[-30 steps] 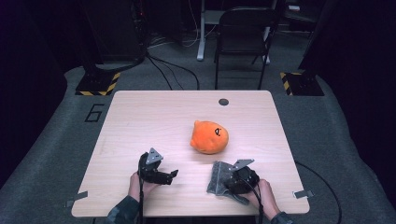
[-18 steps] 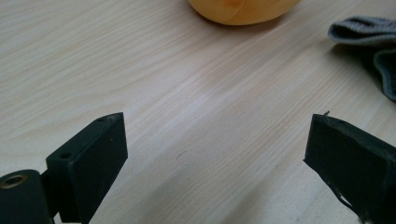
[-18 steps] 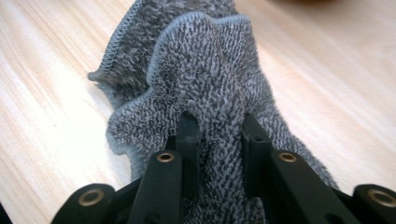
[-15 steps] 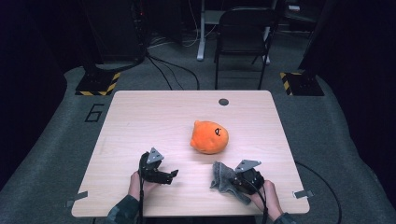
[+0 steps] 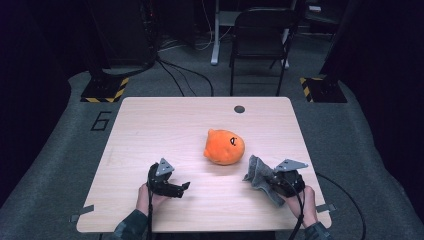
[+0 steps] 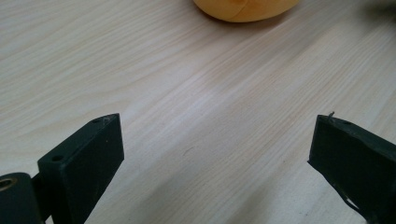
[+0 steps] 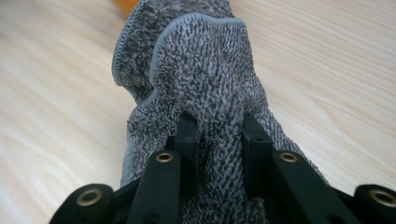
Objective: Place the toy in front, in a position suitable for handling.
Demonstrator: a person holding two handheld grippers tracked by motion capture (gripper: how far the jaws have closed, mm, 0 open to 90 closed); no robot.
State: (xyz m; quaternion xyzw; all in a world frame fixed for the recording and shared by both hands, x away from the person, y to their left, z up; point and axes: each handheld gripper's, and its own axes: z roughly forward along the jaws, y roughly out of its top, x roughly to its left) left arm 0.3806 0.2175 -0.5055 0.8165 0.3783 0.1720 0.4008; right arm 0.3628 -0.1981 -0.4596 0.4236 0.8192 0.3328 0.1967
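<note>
Bunched between the jaws of the right hand-held gripper (image 5: 261, 176), the cloth (image 7: 196, 88) was held just above the desk (image 5: 165, 125), near the plush (image 5: 224, 146). Soft, limp and light, it was judged best pinched at a thick fold. The left hand-held gripper (image 6: 215, 154) was kept apart, empty.

A grey terry cloth (image 5: 257, 172) (image 7: 201, 88), bunched into a thick fold, stands off the table at about four o'clock from the round orange plush toy (image 5: 224, 147), just beside it.
</note>
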